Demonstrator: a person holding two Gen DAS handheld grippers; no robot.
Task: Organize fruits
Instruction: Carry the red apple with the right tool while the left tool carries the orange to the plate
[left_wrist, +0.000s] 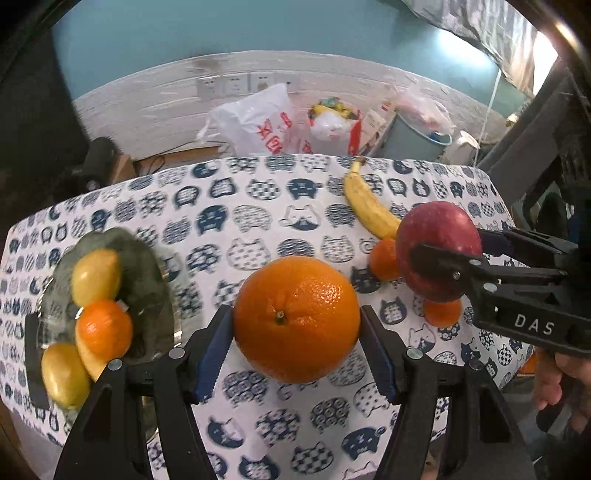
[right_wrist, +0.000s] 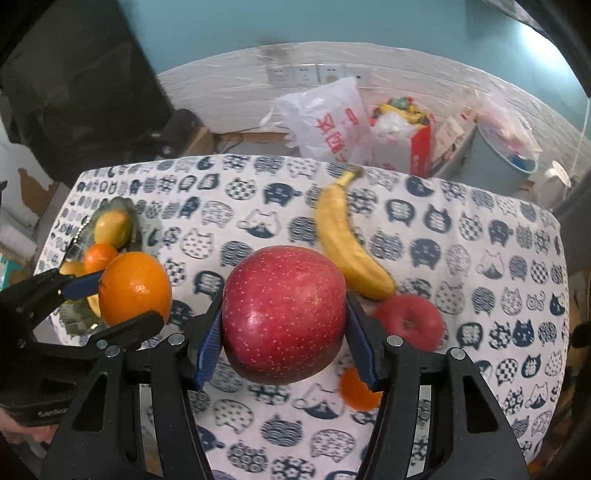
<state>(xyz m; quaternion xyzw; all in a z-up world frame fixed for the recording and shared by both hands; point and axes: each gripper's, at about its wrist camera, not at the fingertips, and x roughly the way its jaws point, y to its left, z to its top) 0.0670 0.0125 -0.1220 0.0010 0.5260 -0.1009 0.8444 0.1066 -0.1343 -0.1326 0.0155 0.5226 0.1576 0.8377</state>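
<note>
My left gripper (left_wrist: 296, 325) is shut on a large orange (left_wrist: 295, 317) and holds it above the cat-print table. It also shows in the right wrist view (right_wrist: 135, 288) at the left. My right gripper (right_wrist: 283, 325) is shut on a big red apple (right_wrist: 283, 314), seen too in the left wrist view (left_wrist: 439, 247) at the right. A glass plate (left_wrist: 147, 266) at the left holds yellow lemons (left_wrist: 96, 275) and a small tangerine (left_wrist: 105, 328). A banana (right_wrist: 343, 240), a second red apple (right_wrist: 410, 321) and small tangerines (left_wrist: 384, 258) lie on the cloth.
The table's far edge meets a white brick wall. Beyond it stand plastic bags (left_wrist: 258, 122), a red box (right_wrist: 421, 144) and a grey bin (left_wrist: 417, 140). A dark monitor (right_wrist: 81, 81) stands at the back left.
</note>
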